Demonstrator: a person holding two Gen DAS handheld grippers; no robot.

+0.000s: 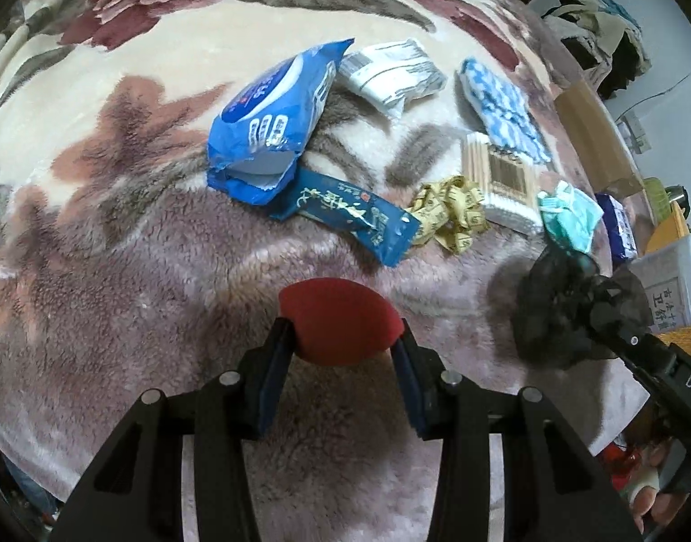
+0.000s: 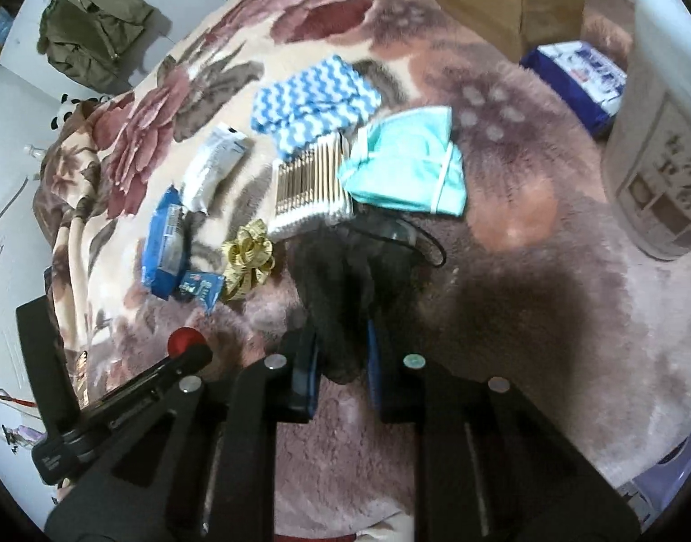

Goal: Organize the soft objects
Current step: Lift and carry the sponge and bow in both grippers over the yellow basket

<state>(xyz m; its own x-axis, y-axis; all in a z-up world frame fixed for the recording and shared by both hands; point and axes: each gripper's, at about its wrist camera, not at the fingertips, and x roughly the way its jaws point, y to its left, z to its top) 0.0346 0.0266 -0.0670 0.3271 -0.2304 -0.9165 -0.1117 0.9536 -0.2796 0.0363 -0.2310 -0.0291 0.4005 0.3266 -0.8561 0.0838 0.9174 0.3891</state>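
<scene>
left gripper [image 1: 343, 338]: jaws clamped on red sponge [image 1: 338, 323], lifted over blanket [image 1: 119, 271] for sorting | right gripper [image 2: 341, 343]: jaws clamped on black cloth [image 2: 341, 289], beside mask [image 2: 408, 167], cotton swabs [image 2: 311, 185]

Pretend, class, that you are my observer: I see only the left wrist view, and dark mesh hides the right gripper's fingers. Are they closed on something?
Observer: Yes. In the right wrist view the right gripper is shut on a black cloth, pinched between both blue pads.
Operator: Is anything beyond the bed's far edge?
Observer: An olive jacket hangs against the white wall there.
Operator: Anything near it?
Observer: A small black-and-white plush, possibly a panda, sits below the jacket at the blanket's edge.
</scene>
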